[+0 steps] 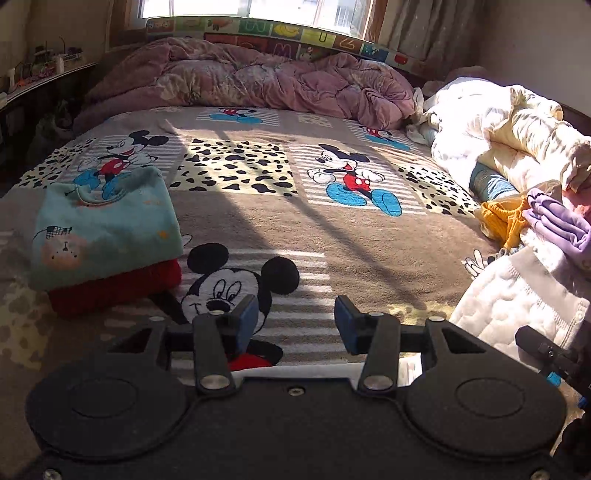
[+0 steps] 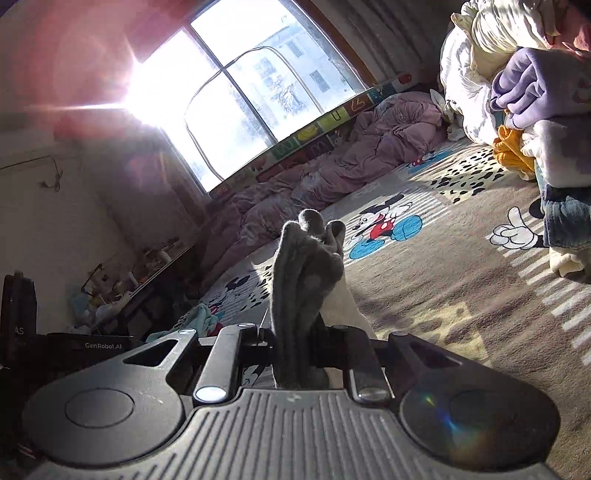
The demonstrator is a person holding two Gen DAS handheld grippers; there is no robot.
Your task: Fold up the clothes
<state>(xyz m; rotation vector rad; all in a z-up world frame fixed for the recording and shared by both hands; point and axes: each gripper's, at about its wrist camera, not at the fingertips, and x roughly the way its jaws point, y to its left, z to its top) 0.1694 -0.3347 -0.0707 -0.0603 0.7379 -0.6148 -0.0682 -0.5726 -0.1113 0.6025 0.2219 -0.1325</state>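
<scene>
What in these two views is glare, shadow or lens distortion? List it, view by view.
Left wrist view: sunlight falls in patches across the Mickey Mouse blanket, crossed by long diagonal shadows; the white quilt is nearly washed out; fisheye bends the alphabet mat. Right wrist view: sun through the window flares over the upper left, hazing the wall red; the gray garment in the right gripper is backlit; a rainbow flare sits on the gripper's body.

Right of the left claw (image 1: 295, 321), the white quilted garment (image 1: 517, 302) runs past the picture's edge. The grey cloth (image 2: 303, 280) hides the right claw's (image 2: 299, 350) pads. Left of it, clutter on the shelf (image 2: 147, 266) is too small to identify.
</scene>
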